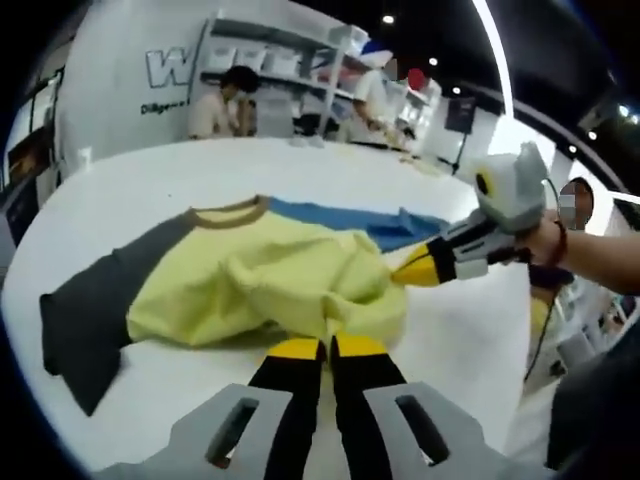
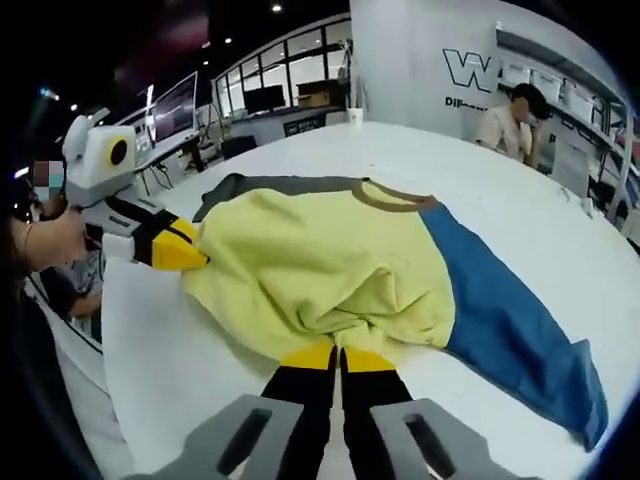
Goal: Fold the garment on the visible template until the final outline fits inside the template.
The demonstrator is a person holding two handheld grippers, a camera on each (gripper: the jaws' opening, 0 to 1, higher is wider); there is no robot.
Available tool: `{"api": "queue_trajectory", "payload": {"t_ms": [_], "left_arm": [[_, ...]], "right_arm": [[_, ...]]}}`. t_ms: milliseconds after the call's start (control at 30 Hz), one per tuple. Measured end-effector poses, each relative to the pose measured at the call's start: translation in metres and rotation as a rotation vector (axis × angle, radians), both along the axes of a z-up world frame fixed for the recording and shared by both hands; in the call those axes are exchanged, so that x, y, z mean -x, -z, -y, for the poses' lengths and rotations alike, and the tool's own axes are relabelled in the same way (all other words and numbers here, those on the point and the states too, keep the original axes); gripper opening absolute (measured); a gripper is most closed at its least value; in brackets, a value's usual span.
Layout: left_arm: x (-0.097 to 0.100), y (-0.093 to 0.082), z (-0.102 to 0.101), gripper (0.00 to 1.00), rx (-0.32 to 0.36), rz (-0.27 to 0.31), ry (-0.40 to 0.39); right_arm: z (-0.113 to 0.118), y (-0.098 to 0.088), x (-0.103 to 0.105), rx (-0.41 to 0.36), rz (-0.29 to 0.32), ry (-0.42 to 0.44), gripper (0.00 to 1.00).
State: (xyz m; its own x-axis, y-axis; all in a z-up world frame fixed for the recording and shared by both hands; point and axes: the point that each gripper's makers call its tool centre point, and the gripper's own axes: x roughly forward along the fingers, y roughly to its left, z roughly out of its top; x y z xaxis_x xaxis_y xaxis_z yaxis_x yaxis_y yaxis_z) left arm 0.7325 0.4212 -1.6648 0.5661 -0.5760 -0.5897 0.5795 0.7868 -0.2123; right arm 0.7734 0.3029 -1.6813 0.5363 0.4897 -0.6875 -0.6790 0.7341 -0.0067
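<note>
The shirt (image 1: 250,285) lay crumpled across the white surface (image 1: 120,190) at mid-frame, its long axis running left to right, collar (image 1: 230,212) toward the top. The left hand-held gripper (image 1: 328,346) and the right hand-held gripper (image 2: 338,355) each pinched its yellow hem, jaws closed.
</note>
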Motion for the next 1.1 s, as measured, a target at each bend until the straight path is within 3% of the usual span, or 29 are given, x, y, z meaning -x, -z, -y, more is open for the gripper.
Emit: {"api": "queue_trajectory", "payload": {"t_ms": [133,367,533,800,900,1100], "left_arm": [[0.001,-0.003,-0.003,0.01,0.016,0.003,-0.003],[0.013,-0.043,-0.006,0.01,0.036,0.044,0.0],[0.025,-0.053,-0.012,0.01,0.036,0.019,0.009],[0.04,-0.056,-0.027,0.02,-0.002,-0.037,0.007],[0.04,-0.057,-0.028,0.02,-0.005,-0.038,0.009],[0.043,-0.057,-0.028,0.02,-0.012,-0.036,0.021]], "right_arm": [[-0.001,-0.002,0.006,-0.026,-0.024,0.006,0.0],[-0.003,-0.031,0.029,-0.07,-0.041,0.028,0.0],[-0.008,-0.044,0.051,-0.048,-0.031,-0.007,0.0],[-0.031,-0.052,0.095,-0.136,-0.121,-0.009,0.0],[-0.035,-0.046,0.112,-0.129,-0.143,-0.018,0.0],[-0.041,-0.049,0.122,-0.154,-0.175,-0.032,0.0]]}}
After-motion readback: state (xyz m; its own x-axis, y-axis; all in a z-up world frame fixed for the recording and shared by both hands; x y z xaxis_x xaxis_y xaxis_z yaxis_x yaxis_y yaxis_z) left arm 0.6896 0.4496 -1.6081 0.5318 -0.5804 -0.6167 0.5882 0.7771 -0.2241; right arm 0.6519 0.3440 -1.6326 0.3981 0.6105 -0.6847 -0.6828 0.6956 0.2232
